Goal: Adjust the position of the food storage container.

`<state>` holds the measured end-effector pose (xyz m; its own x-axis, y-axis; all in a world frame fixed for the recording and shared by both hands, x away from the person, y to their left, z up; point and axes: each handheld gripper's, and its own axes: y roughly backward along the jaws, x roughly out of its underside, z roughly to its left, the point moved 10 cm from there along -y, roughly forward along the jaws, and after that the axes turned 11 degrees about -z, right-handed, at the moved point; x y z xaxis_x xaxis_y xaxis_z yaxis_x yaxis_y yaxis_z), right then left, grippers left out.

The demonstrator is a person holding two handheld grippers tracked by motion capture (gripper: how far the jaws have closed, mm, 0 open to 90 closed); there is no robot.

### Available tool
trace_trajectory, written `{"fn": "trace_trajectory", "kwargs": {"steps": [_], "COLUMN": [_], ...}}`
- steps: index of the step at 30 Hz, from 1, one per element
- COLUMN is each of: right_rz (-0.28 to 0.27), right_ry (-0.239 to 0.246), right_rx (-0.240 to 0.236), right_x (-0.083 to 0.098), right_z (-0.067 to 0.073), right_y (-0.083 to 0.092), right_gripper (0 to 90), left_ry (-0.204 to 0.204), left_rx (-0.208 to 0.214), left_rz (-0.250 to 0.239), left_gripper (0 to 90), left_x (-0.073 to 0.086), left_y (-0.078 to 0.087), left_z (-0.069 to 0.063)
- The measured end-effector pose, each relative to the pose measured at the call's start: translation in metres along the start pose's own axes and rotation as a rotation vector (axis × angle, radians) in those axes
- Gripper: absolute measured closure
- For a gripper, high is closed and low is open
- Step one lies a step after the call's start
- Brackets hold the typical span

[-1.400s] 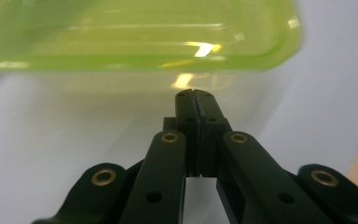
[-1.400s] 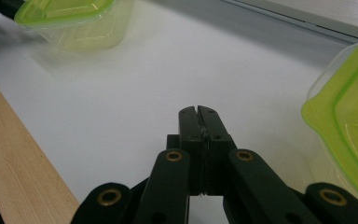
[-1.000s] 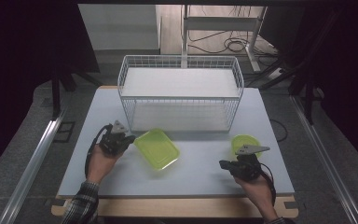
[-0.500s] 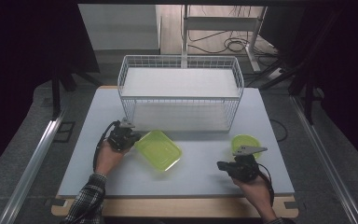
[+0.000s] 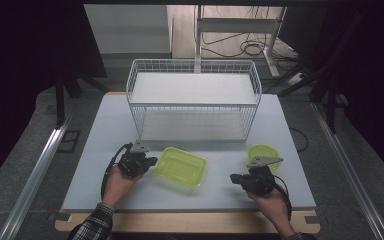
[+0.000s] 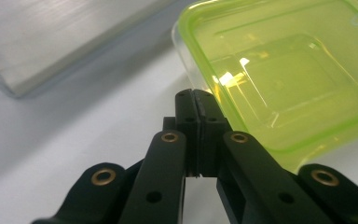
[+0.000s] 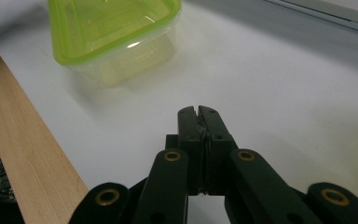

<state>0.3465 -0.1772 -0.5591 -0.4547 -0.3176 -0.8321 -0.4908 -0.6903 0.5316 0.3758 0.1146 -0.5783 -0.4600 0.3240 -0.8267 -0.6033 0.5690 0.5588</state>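
Both pairs of jaws are pressed together, holding nothing. The left gripper [image 5: 147, 162] sits against the green box [image 5: 180, 167] near the table's [image 5: 95, 150] front edge; pushed sideways, the light box could skid toward the right gripper [image 5: 237, 178].

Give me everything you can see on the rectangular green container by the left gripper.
The rectangular container is translucent yellow-green plastic with rounded corners, a raised brighter-green rim and clear lower walls. Nothing shows inside it. It sits flat on the white table, in front of the wire basket and angled slightly to the table edge. The left gripper, jaws together, sits at its left rim; actual contact is unclear. The right gripper is apart from it.
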Motion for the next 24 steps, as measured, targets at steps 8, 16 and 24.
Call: {"fn": "trace_trajectory", "kwargs": {"steps": [8, 16, 24], "right_rz": [0.015, 0.018, 0.024], "right_ry": [0.006, 0.005, 0.013], "right_rx": [-0.001, 0.013, 0.024], "right_x": [0.0, 0.001, 0.003], "right_z": [0.002, 0.0, 0.0], "right_y": [-0.002, -0.002, -0.001], "right_gripper": [86.8, 84.6, 83.5], "left_ry": [-0.037, -0.061, -0.076], "left_rx": [0.033, 0.071, 0.122], "left_rz": [-0.001, -0.009, -0.021], "left_gripper": [89.5, 89.2, 87.4], "left_x": [0.005, 0.007, 0.012], "left_y": [0.006, 0.01, 0.012], "left_z": [-0.032, -0.057, -0.082]}}
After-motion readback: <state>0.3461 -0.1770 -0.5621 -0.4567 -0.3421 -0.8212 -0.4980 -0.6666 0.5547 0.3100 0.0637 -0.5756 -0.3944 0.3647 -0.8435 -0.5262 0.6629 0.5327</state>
